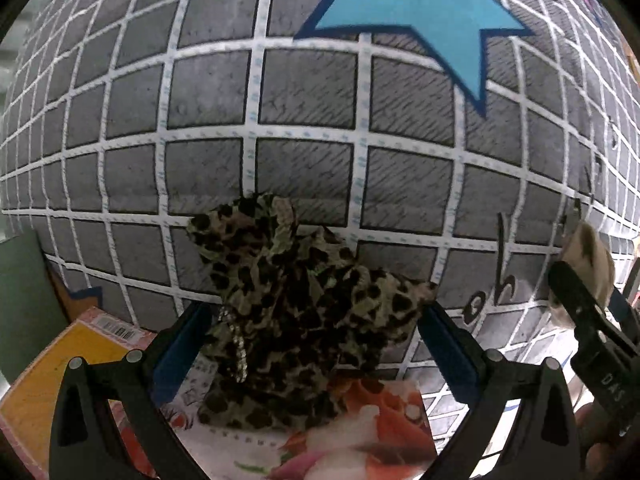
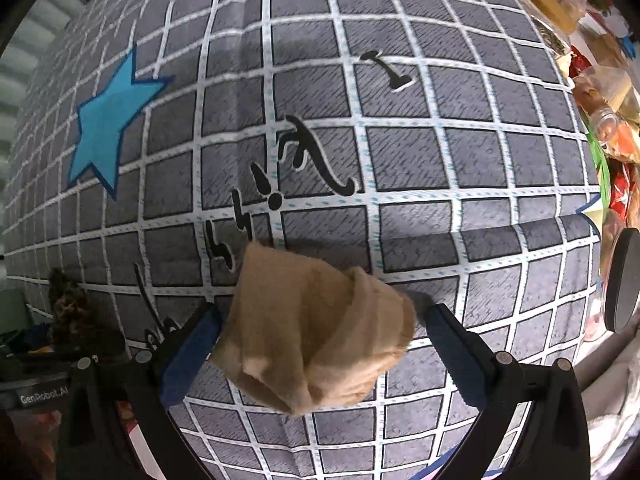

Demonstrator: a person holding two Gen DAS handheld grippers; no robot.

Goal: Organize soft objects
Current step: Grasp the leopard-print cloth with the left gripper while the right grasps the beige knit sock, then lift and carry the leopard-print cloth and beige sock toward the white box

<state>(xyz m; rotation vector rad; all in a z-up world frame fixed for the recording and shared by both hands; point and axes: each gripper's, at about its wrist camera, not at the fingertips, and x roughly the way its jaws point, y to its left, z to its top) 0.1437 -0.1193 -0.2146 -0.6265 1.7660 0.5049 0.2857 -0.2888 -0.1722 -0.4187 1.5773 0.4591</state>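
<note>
A crumpled leopard-print cloth (image 1: 304, 320) fills the gap between the blue pads of my left gripper (image 1: 316, 340), which is shut on it above the near edge of a grey grid-pattern bedsheet (image 1: 304, 92). In the right wrist view a folded tan cloth (image 2: 320, 332) is pinched in my right gripper (image 2: 320, 340), held over the same bedsheet (image 2: 440, 160). At that view's left edge the leopard-print cloth (image 2: 68, 304) sticks up from the left gripper. In the left wrist view the tan cloth (image 1: 588, 256) shows at the tip of the right gripper (image 1: 580, 300).
A blue star (image 1: 408, 4) and black lettering (image 2: 304, 160) are printed on the sheet. A yellow box (image 1: 52, 372) and a picture-printed pack (image 1: 360, 432) lie below the left gripper. Jars and packets (image 2: 608, 120) and a black round object (image 2: 624, 280) crowd the right side.
</note>
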